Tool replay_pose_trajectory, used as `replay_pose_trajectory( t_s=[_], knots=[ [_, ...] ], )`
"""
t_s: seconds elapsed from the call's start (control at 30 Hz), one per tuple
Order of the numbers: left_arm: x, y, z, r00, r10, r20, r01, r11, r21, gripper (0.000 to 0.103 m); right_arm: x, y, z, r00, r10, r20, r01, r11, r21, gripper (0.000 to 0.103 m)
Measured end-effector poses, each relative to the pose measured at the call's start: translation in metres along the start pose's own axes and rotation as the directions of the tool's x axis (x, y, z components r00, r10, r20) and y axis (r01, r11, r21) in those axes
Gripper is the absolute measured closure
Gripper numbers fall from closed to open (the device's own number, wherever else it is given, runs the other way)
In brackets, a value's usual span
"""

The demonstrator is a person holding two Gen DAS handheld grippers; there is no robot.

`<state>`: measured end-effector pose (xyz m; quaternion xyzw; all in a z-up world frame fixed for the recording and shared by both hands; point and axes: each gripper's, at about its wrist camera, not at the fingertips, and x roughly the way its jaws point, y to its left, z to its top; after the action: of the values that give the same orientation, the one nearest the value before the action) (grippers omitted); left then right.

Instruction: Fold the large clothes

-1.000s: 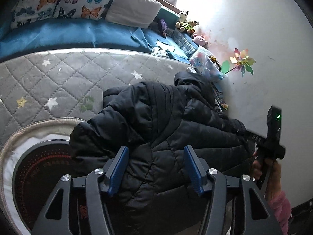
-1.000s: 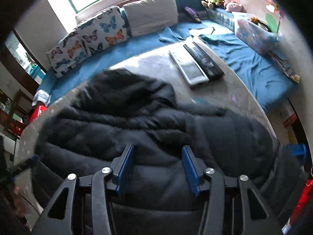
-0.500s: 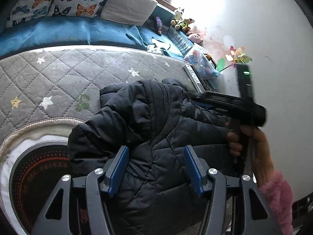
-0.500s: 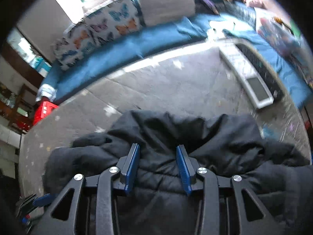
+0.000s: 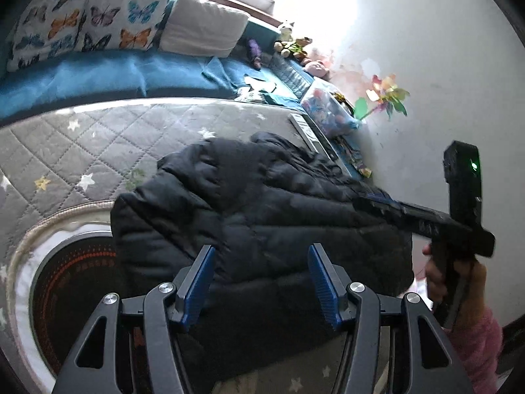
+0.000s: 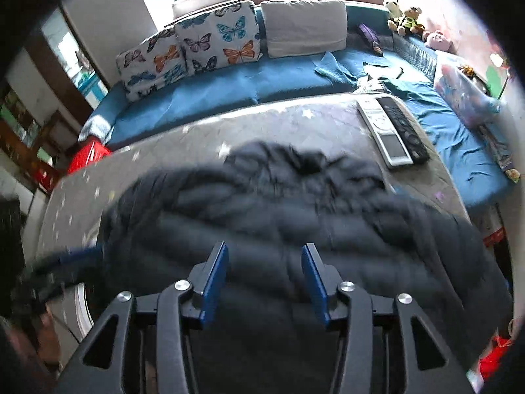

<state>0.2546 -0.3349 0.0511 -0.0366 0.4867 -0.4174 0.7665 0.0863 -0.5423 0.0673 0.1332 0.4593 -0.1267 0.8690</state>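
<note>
A black puffer jacket [image 5: 256, 210] lies bunched on the grey quilted star mat [image 5: 82, 144]; it also fills the right wrist view [image 6: 295, 216]. My left gripper [image 5: 261, 262] is open and empty just above the jacket's near edge. My right gripper [image 6: 264, 262] is open and empty over the jacket's near side. In the left wrist view the right gripper [image 5: 370, 198] shows from the side at the jacket's right edge, held by a hand in a pink sleeve. In the right wrist view the left gripper [image 6: 82, 252] shows blurred at the jacket's left edge.
Two remotes [image 6: 390, 128] lie on the mat's far right corner. A blue couch [image 6: 229, 85] with butterfly cushions [image 6: 197, 49] runs behind. Soft toys [image 6: 403, 16] and a toy bag [image 5: 328, 115] stand by the white wall. A round patterned rug [image 5: 65, 279] lies at left.
The right gripper has pulled back from over the jacket to its right edge and its jaws have widened. The jacket lies flatter. The left gripper has barely moved.
</note>
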Motion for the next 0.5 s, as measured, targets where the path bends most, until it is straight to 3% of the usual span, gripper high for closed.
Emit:
replay_pose_trajectory(
  t_s=[0.2, 0.37, 0.5],
  knots=[
    [0.007, -0.042, -0.037, 0.996, 0.068, -0.059, -0.062, 0.994, 0.093, 0.042, -0.021, 0.004, -0.056, 0.997, -0.072, -0.019, 0.071, 0.996, -0.062, 0.052],
    [0.026, -0.043, -0.06, 0.991, 0.105, -0.088, -0.096, 0.99, 0.102, 0.042, -0.003, -0.005, -0.084, 0.985, -0.173, -0.019, 0.171, 0.983, -0.07, 0.051],
    [0.035, -0.035, -0.063, 0.99, 0.097, -0.105, -0.091, 0.994, 0.068, 0.042, 0.007, -0.007, -0.089, 0.983, -0.183, 0.005, 0.183, 0.981, -0.065, 0.05]
  ],
)
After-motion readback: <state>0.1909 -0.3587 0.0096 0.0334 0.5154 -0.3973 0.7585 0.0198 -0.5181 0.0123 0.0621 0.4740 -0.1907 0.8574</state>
